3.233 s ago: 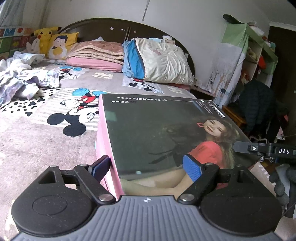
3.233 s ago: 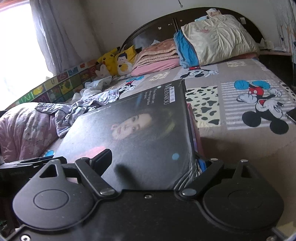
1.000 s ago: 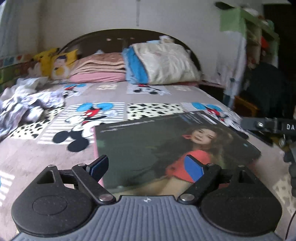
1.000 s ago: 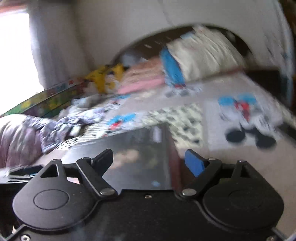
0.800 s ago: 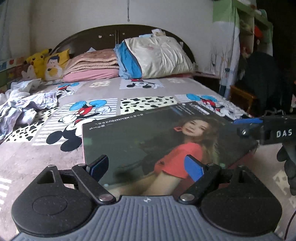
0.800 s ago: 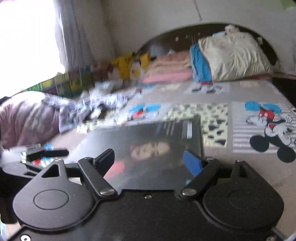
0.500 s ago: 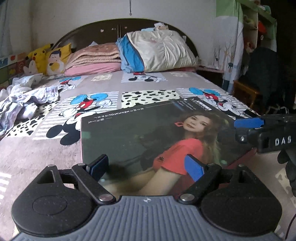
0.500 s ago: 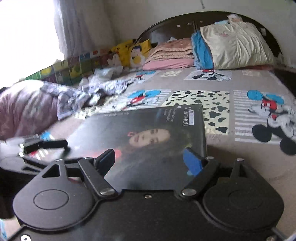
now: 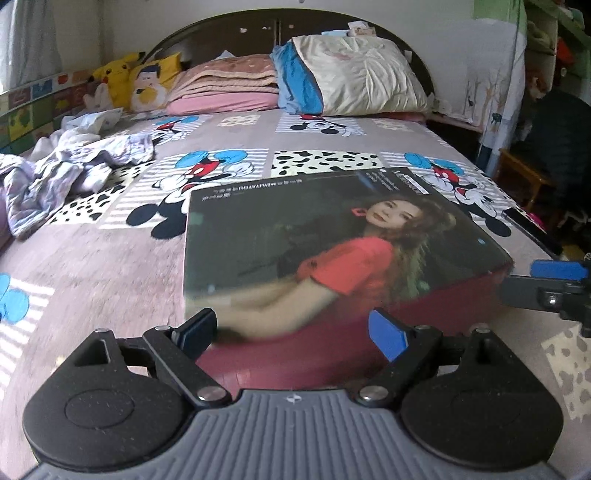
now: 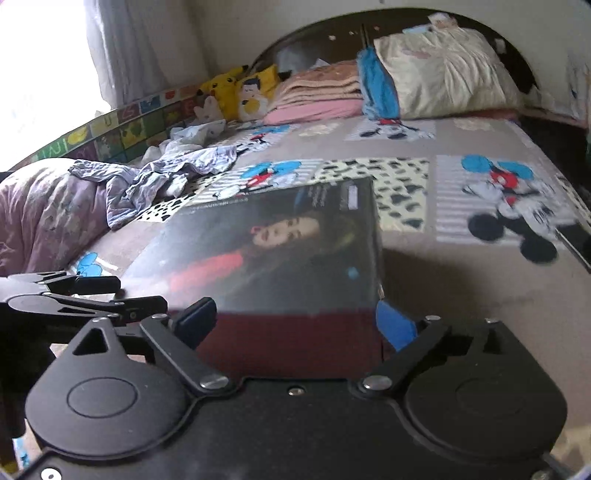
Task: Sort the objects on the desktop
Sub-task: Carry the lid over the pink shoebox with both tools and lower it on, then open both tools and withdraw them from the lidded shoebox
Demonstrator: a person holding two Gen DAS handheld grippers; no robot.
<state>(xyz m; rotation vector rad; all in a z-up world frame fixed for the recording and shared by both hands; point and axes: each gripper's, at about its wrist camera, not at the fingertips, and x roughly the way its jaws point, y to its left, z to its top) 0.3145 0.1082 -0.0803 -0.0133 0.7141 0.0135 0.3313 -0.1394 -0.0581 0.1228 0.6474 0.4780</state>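
Nearest to us, our left tool (image 9: 293, 328) has its jaws spread wide, a blue-padded finger at either side of the near corner of the box (image 9: 332, 251); whether the pads press on it we cannot tell from here. Our right tool (image 10: 295, 321) also stands spread at the box (image 10: 280, 251), its jaws having just been opening, with the dark red side wall between them and the blue pad on the right clear of the corner. In the left wrist view the right tool (image 9: 554, 284) shows at the right edge, just beside the box's far corner; in the right wrist view the left tool (image 10: 92, 299) shows at the left edge.

The box is flat and wide, its lid printed with a person in a red top, and it lies on the bed (image 9: 110, 266), over a grey cartoon-mouse cover. Beyond it, crumpled clothes (image 9: 74, 162) lie to the left. Furthest off, against the dark headboard (image 9: 258, 33), we see a folded pink blanket (image 9: 225, 88), a cream and blue pillow (image 9: 354, 77) and a yellow plush toy (image 9: 114, 74).
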